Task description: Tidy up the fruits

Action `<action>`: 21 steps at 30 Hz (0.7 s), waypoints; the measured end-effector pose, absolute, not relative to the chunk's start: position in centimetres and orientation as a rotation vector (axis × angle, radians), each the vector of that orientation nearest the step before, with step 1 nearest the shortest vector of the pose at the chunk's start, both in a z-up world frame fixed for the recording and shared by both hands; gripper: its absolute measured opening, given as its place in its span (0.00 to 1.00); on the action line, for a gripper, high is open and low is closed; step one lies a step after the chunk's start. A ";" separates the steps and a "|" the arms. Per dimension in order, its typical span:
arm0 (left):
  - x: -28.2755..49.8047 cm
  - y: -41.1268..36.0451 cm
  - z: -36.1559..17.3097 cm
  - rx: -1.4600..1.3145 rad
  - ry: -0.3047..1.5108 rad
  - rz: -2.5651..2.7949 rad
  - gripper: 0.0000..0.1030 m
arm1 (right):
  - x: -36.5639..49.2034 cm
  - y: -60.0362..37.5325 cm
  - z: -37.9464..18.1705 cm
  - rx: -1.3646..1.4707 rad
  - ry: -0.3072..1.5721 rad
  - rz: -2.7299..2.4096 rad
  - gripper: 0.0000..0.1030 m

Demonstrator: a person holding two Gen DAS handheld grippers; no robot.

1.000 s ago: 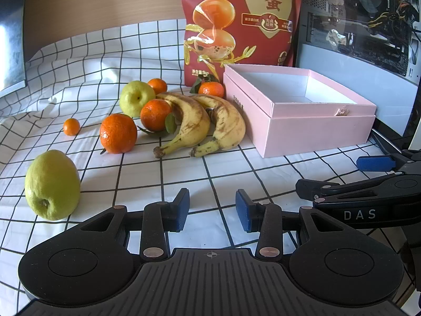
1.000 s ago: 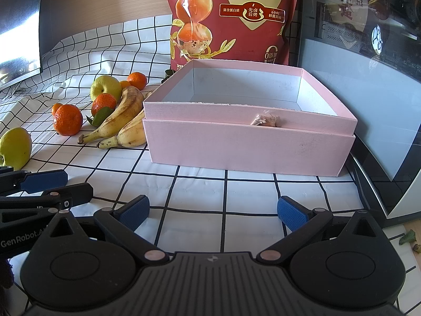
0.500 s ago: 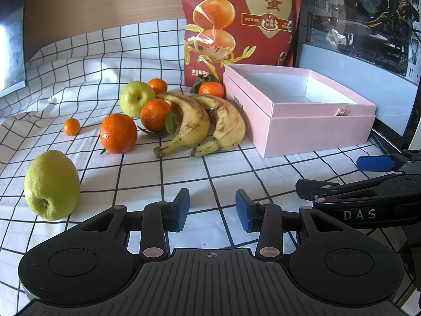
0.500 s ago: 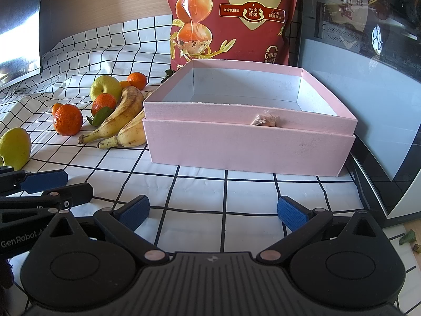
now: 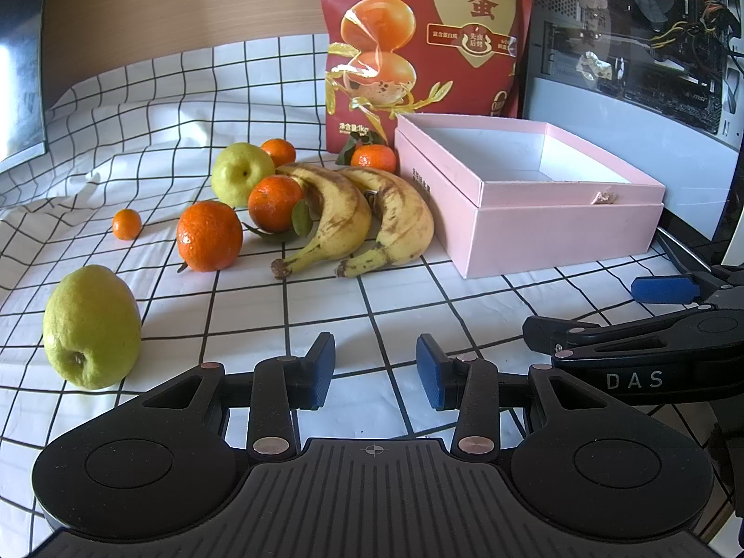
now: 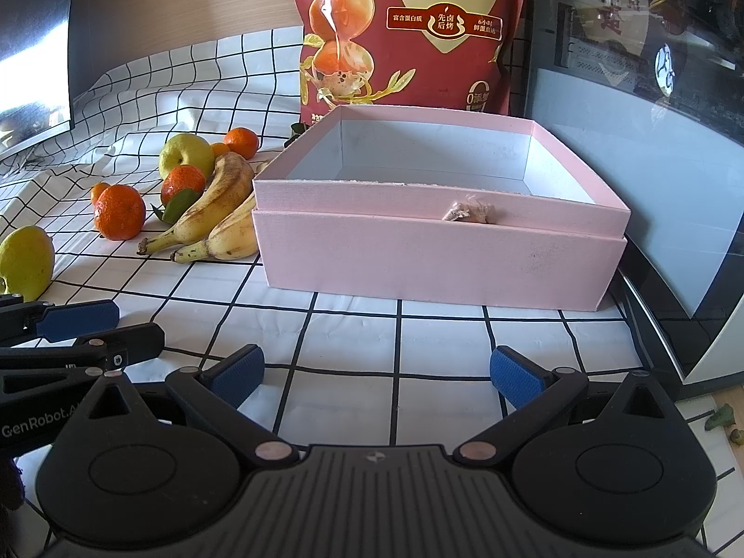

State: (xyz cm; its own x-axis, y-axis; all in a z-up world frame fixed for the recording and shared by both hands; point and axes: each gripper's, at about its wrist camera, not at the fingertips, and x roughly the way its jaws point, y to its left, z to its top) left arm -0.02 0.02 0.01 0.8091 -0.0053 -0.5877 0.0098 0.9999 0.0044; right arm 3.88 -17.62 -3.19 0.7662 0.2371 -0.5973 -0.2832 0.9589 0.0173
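An open pink box [image 5: 548, 228] [image 6: 437, 260] sits on the checked cloth, empty inside. Left of it lie two bananas [image 5: 367, 218] [image 6: 209, 218], several oranges [image 5: 209, 235] [image 6: 120, 211] and two green-yellow fruits, one far [image 5: 242, 174] and one near [image 5: 92, 328] [image 6: 23, 260]. My left gripper [image 5: 375, 372] is open with a narrow gap, empty, low over the cloth in front of the bananas. My right gripper [image 6: 377, 374] is wide open, empty, in front of the box.
A tall red snack bag [image 5: 423, 42] stands behind the box. A computer case [image 5: 651, 46] is at the right, a dark monitor [image 5: 18, 56] at the left. The right gripper shows in the left wrist view [image 5: 651, 325]. The cloth [image 5: 139, 107] rises at the back.
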 end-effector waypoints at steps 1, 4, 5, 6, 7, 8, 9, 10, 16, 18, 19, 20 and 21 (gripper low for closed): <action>0.0 0.0 0.0 0.007 0.628 -0.008 0.43 | 3.9 -17.6 -3.2 -0.075 0.638 0.281 1.00; 0.0 0.0 0.0 0.006 0.629 -0.008 0.43 | 3.7 -17.8 -3.1 -0.074 0.636 0.278 1.00; 0.0 0.0 0.0 0.004 0.629 -0.007 0.43 | 3.7 -17.8 -3.2 -0.074 0.636 0.278 1.00; 0.0 0.1 0.0 0.000 0.631 -0.007 0.43 | 3.7 -17.7 -3.2 -0.075 0.635 0.277 1.00; 0.1 0.1 0.1 -0.003 0.635 -0.006 0.43 | 3.4 -17.9 -3.2 -0.078 0.633 0.276 1.00; 0.2 0.1 0.1 -0.005 0.641 -0.007 0.43 | 3.6 -17.6 -3.2 -0.083 0.631 0.276 1.00; 0.3 0.3 0.3 -0.010 0.649 -0.010 0.42 | 3.5 -17.6 -3.1 -0.100 0.625 0.273 1.00; 0.5 0.6 0.4 -0.022 0.660 -0.014 0.42 | 3.5 -17.6 -3.0 -0.112 0.627 0.270 1.00; 0.9 2.5 1.3 -0.137 0.742 -0.061 0.42 | 4.7 -19.3 -2.3 -0.045 0.709 0.309 1.00; 0.9 2.3 1.6 -0.125 0.766 -0.052 0.41 | 4.8 -19.1 -2.3 -0.081 0.733 0.325 1.00; 0.9 2.2 1.7 -0.117 0.779 -0.049 0.40 | 4.8 -18.9 -2.3 -0.111 0.746 0.331 1.00; 0.9 2.2 1.8 -0.111 0.792 -0.056 0.38 | 4.7 -18.8 -2.2 -0.112 0.757 0.340 1.00; 0.8 2.4 1.9 -0.115 0.803 -0.071 0.35 | 4.7 -18.7 -2.1 -0.119 0.771 0.345 1.00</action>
